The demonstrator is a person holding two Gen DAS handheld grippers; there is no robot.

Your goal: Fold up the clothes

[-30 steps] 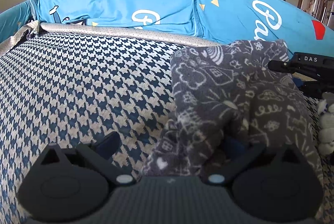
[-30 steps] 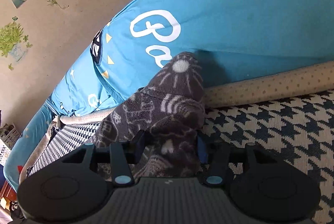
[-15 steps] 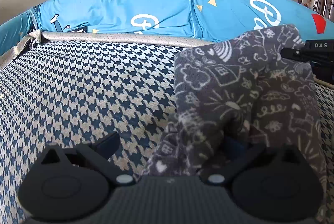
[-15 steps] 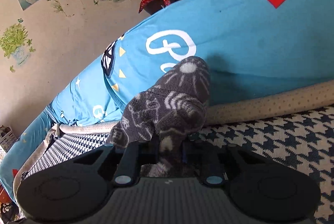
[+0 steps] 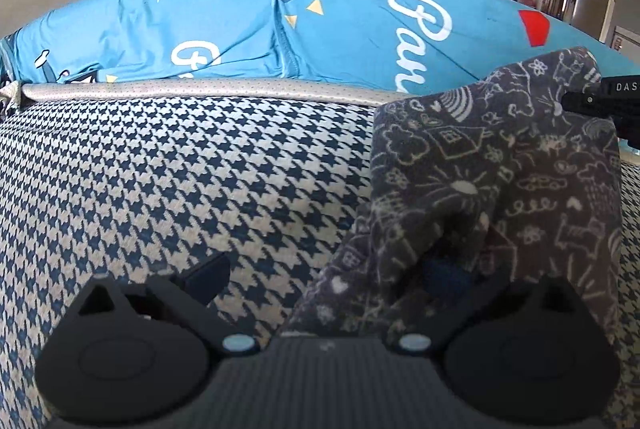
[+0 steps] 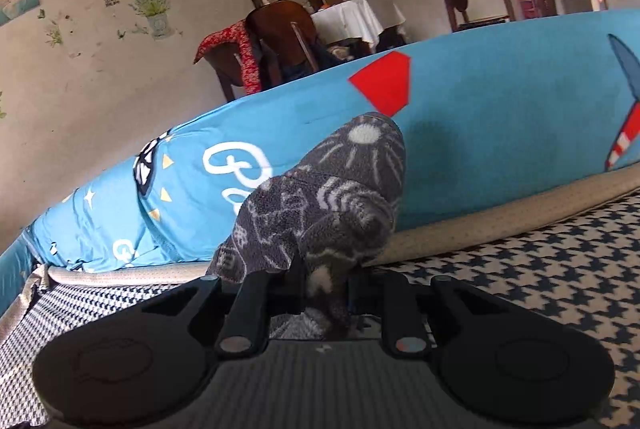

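While it hangs bunched above the houndstooth cushion (image 5: 168, 189):
Cloth (image 5: 492, 189): fuzzy grey fleece, white doodles.
Right claw (image 6: 324, 293): clenched on its corner.
Left claw (image 5: 320, 273): spread wide, cloth draped over one finger.
Backrest (image 5: 224, 29): smooth blue cover.

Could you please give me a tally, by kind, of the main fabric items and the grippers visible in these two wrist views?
Grey doodle-print garment: 1
Blue printed cushions: 2
Houndstooth seat cover: 1
Grippers, left gripper and right gripper: 2
Total: 6
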